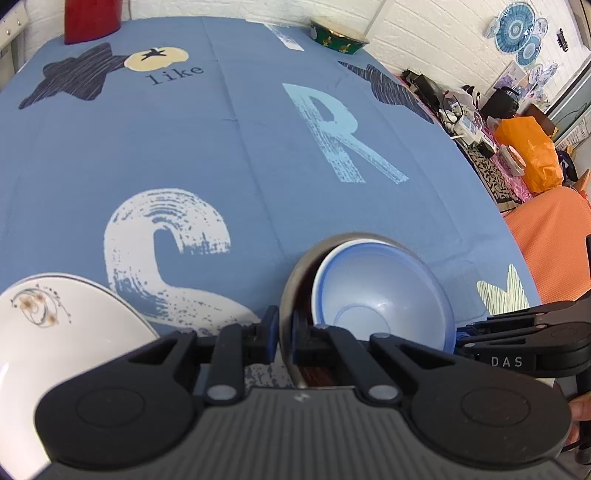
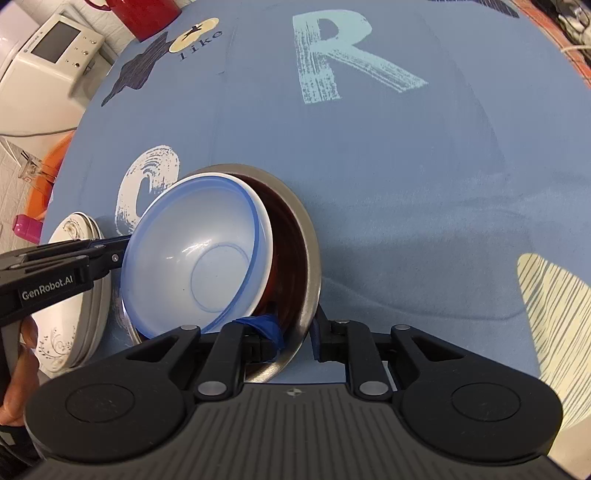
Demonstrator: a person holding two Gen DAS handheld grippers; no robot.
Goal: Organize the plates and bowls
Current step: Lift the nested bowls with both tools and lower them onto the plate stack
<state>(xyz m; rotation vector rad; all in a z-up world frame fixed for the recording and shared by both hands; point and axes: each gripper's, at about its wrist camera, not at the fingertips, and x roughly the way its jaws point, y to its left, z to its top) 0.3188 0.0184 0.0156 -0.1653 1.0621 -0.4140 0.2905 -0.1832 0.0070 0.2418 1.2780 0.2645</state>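
The white floral plate (image 1: 55,332) runs off the left wrist view's edge, and the red container (image 1: 92,16) is cropped at the top. The blue plastic bowl (image 2: 195,258) hides most of the steel bowl's (image 2: 303,258) dark inside; its contents, if any, can't be told.

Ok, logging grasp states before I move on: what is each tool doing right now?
Left tool: shut on the metal bowl, gripping its rim.
Right tool: shut on the metal bowl's rim on the opposite side; the blue bowl sits tilted inside.
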